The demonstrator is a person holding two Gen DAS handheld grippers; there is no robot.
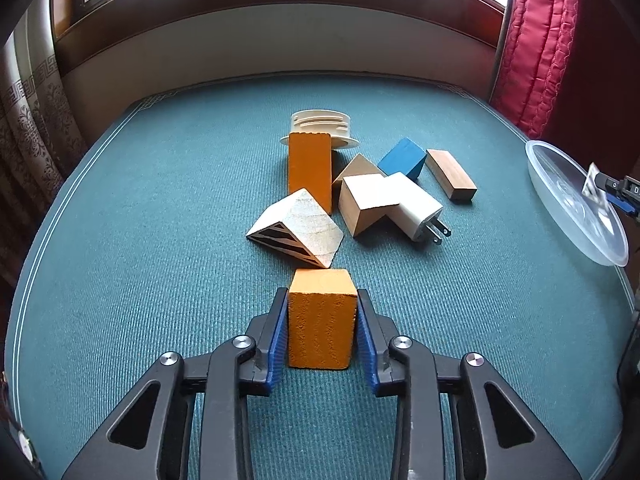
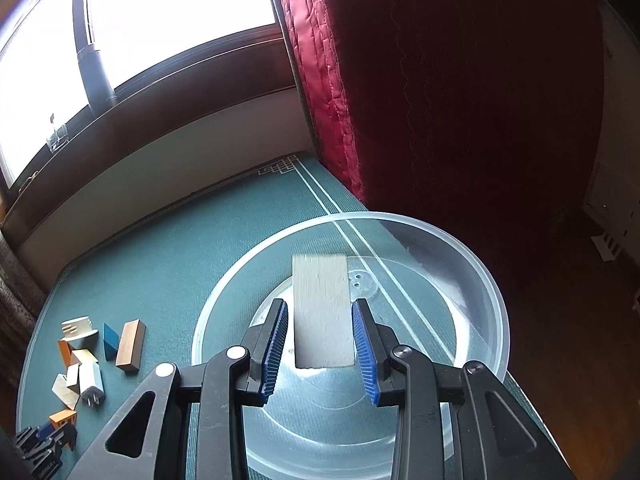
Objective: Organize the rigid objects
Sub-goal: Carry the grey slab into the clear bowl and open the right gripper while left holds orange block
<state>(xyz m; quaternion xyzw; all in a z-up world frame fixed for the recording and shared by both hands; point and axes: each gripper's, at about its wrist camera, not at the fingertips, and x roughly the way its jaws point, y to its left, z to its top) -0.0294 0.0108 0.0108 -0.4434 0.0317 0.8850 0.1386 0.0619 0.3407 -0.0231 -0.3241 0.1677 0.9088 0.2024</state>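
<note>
- Left claw (image 1: 322,320) is clamped tight on an orange block (image 1: 321,320), which sits on the teal table (image 1: 140,220) right in front of the pile.
- Right claw (image 2: 320,336) hangs over the clear bowl (image 2: 486,280) with a pale block (image 2: 322,312) between its pads; small gaps show on both sides, so no squeeze.
- Pile: wedge (image 1: 298,226), charger (image 1: 416,208), blue block (image 1: 402,158).
</note>
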